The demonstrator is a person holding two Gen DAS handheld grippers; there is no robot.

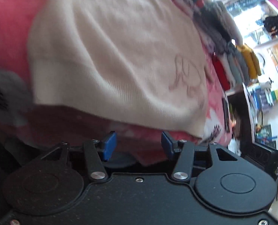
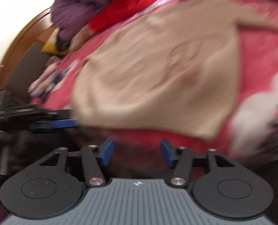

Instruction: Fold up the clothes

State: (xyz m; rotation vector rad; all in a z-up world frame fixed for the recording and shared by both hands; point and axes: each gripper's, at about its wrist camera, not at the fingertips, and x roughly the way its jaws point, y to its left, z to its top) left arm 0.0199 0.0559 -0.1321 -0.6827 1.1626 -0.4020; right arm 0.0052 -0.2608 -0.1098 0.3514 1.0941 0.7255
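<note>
A cream knitted sweater (image 1: 120, 56) lies spread on a pink blanket (image 1: 9, 15) and fills the upper middle of the left wrist view, a faint outline drawing near its lower right. The left gripper (image 1: 139, 146) sits at the bottom centre of the frame, its blue pads (image 1: 108, 146) parted with nothing between them, just short of the sweater's near hem. A row of folded clothes (image 1: 238, 65) in red, grey and mustard lines the right edge of the blanket.

In the blurred right wrist view the right gripper (image 2: 137, 151) likewise stands apart and empty below the sweater (image 2: 157, 75). A purple padded jacket (image 2: 86, 1) lies in the upper left, and the left gripper (image 2: 52, 124) shows at the left edge.
</note>
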